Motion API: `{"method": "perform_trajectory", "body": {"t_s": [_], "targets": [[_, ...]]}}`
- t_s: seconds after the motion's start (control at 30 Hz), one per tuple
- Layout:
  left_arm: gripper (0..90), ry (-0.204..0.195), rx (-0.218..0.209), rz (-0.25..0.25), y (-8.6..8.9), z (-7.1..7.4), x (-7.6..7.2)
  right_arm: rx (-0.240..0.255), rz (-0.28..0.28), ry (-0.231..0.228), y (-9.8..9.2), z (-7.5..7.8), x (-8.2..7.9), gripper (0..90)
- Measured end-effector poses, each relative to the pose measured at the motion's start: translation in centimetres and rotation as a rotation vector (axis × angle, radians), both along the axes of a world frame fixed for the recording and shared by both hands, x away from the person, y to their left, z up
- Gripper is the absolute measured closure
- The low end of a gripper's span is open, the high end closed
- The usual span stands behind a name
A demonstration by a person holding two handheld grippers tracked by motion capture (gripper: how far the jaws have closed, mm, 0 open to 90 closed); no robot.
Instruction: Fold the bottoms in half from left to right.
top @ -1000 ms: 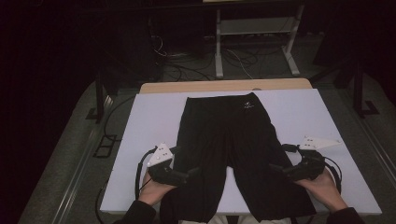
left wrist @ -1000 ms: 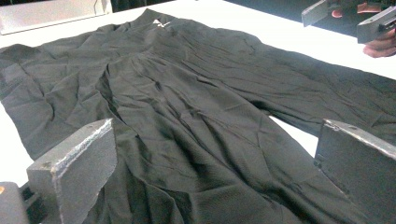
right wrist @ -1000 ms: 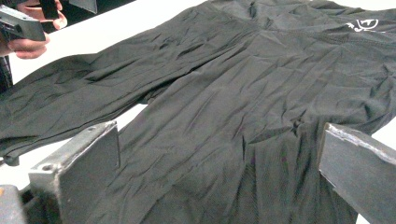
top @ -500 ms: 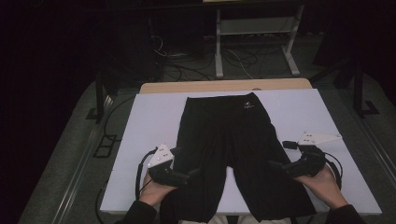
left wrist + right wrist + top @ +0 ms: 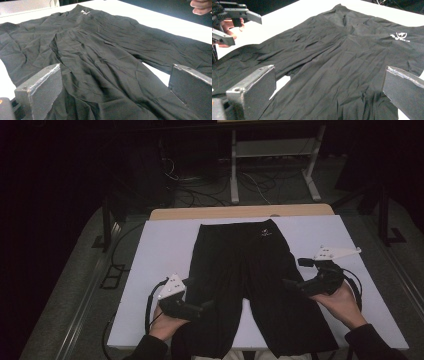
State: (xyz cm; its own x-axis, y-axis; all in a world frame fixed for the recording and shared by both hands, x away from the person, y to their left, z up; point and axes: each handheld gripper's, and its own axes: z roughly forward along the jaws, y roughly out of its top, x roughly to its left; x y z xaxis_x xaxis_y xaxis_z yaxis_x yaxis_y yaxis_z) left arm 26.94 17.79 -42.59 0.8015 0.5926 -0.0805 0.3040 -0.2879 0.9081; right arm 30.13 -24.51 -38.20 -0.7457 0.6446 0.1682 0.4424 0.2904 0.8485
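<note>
We look down on a pair of black shorts point(image 5: 252, 280) lying flat in the middle of a white table point(image 5: 150, 265). The waistband sits at 12 o'clock, toward the far edge, and the two legs run toward us at 6 o'clock, parted by a narrow wedge of white tabletop. A small white logo point(image 5: 265, 233) marks the waistband at about 1 o'clock. Up close, in the left gripper view, the shorts point(image 5: 105, 65) are thin and matte, creased with many fine wrinkles, and one long fold runs down the nearer leg. In the right gripper view the shorts point(image 5: 342, 62) are rumpled in the same way, with the logo point(image 5: 400, 36) at 2 o'clock.

Our left gripper point(image 5: 202, 309) rests at 7 o'clock, its tips over the outer edge of the left leg. Our right gripper point(image 5: 290, 284) sits at 4 o'clock, its tips over the outer edge of the right leg. In each gripper view the two black jaws stand wide apart with wrinkled cloth showing between them, clamping nothing. In the right gripper view the left gripper point(image 5: 235, 23) appears at 10 o'clock.

The leg hems hang off the near table edge and are cut off at the bottom of the high view. The room beyond the table is dark; we make out cables and a pale metal frame point(image 5: 272, 165) at 12 o'clock, little else.
</note>
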Motion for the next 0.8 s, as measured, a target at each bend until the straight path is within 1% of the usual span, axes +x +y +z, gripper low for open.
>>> {"method": "perform_trajectory", "body": {"t_s": [0.07,0.1,0.3,0.5,0.63,0.8], "targets": [[0.0,-0.001,0.0,0.0,0.0,0.0,0.0,-0.001,0.001,-0.002,0.1,0.2,0.1,0.0],[0.0,0.0,0.001,-0.001,0.0,0.0,0.0,-0.004,0.004,-0.007,0.3,0.6,0.3,0.0],[0.0,0.002,-0.001,0.001,0.0,0.0,0.0,-0.02,0.018,-0.013,1.0,1.5,1.3,0.0],[0.0,-0.002,0.004,-0.003,0.0,0.0,0.0,-0.03,0.03,-0.013,1.8,2.0,2.3,0.0],[0.0,0.005,0.004,-0.004,0.0,0.0,0.0,-0.04,0.039,-0.015,2.4,2.2,2.9,0.0],[0.0,0.004,0.001,-0.002,0.0,0.0,0.0,-0.063,0.058,-0.01,3.4,2.3,3.7,0.0]]}}
